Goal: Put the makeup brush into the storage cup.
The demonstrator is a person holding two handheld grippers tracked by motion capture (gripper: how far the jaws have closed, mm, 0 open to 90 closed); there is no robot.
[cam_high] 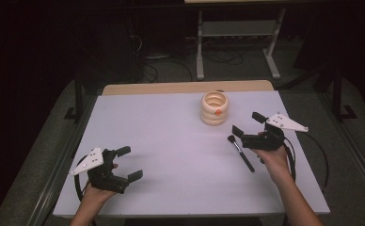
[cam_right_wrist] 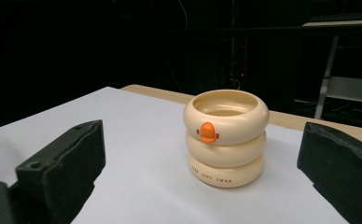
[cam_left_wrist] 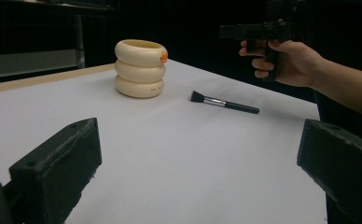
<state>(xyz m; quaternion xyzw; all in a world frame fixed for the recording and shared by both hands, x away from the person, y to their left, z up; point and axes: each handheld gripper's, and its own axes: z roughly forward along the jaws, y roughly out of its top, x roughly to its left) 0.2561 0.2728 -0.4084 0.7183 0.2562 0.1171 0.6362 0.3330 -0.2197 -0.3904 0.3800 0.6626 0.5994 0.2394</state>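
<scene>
A cream holder shaped like three stacked rings (cam_high: 214, 108) (cam_left_wrist: 140, 68) (cam_right_wrist: 226, 136), with an orange tab on its top ring, stands upright at the back right of the white table (cam_high: 171, 150). A black-handled makeup brush (cam_high: 241, 153) (cam_left_wrist: 224, 103) lies flat in front of it, bristles toward the holder. My right gripper (cam_high: 247, 123) is open, held in a hand just right of the brush and pointing at the holder. My left gripper (cam_high: 129, 163) is open and empty near the front left corner, well away from both.
A wooden strip (cam_high: 185, 87) runs along the table's far edge. Beyond it is a dark floor with cables and a white metal stand (cam_high: 237, 42). Black cables (cam_high: 312, 155) trail from the grippers near the table's side edges.
</scene>
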